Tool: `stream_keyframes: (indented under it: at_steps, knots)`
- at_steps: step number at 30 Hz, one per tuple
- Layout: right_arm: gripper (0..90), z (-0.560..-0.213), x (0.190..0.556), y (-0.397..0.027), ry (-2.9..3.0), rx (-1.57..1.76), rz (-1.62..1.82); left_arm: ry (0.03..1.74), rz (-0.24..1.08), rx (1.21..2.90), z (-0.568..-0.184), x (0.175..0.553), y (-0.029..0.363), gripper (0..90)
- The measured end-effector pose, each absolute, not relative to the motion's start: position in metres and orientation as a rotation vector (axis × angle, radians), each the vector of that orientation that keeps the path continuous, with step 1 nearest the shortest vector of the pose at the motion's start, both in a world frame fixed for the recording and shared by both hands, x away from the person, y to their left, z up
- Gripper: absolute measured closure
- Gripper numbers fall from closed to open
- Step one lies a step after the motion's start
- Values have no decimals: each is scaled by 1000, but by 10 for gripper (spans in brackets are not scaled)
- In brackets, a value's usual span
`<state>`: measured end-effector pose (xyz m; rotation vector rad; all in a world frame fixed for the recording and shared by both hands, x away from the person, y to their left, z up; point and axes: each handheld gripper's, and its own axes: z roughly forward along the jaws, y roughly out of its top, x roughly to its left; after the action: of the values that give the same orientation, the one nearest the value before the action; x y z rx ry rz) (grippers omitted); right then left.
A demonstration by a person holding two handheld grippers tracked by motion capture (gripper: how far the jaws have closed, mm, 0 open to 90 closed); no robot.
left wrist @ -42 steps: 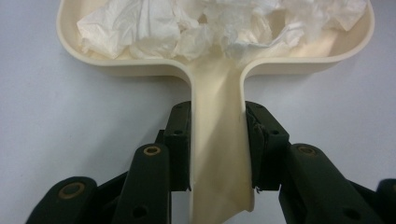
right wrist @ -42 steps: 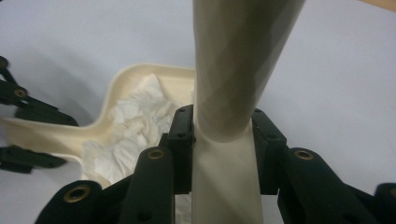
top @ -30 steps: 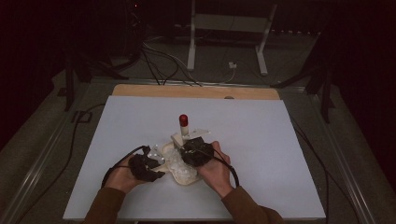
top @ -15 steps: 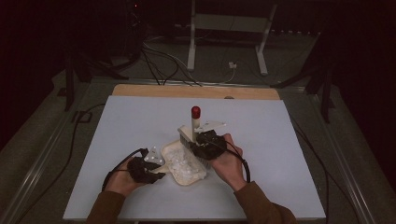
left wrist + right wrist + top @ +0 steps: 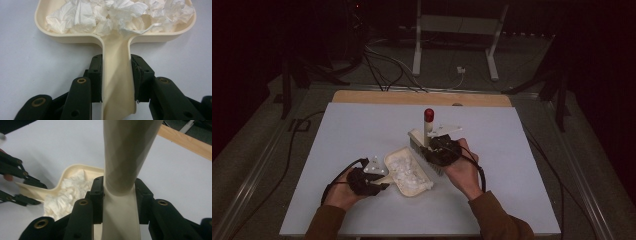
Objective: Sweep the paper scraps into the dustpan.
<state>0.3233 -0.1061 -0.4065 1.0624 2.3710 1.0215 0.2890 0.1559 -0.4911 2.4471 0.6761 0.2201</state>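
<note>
While my left claw (image 5: 382, 181) rests low on the white table (image 5: 522, 150), it is clenched on the flat handle of the cream dustpan (image 5: 408, 172). From the left gripper view, the handle runs straight up between my two black jaws, pads pressed against both its edges, and the pan (image 5: 75, 37) opens out just beyond the tips. Crumpled white paper (image 5: 120, 15) is heaped inside the pan, against its back wall. Pan sits flat on the table, mouth pointing toward my right hand.

Right claw (image 5: 428, 149) grasps the handle of the cream brush (image 5: 428, 131). In the right gripper view the round handle (image 5: 130, 157) rises between the jaws, gripped on both sides, and leans slightly away from me. From the high view the handle stands nearly upright, its red tip (image 5: 429, 115) on top. Brush head with bristles (image 5: 424, 155) lies just below my hand, beside the far right edge of the dustpan; whether bristles touch the pan rim I cannot tell.

Beyond the brush handle, the right gripper view shows the dustpan (image 5: 72, 192) with its paper down to the left, my left claw's jaws (image 5: 17, 182) on its handle.
</note>
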Motion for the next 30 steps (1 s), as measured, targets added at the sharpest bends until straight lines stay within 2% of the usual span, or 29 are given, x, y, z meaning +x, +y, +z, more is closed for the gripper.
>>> stream_keyframes:
  at_steps: [30]
  knots:
    - [674, -416, 341, -143, 2334, 1032, 1034, 772, 304, 2320, -478, 282, 172, 664]
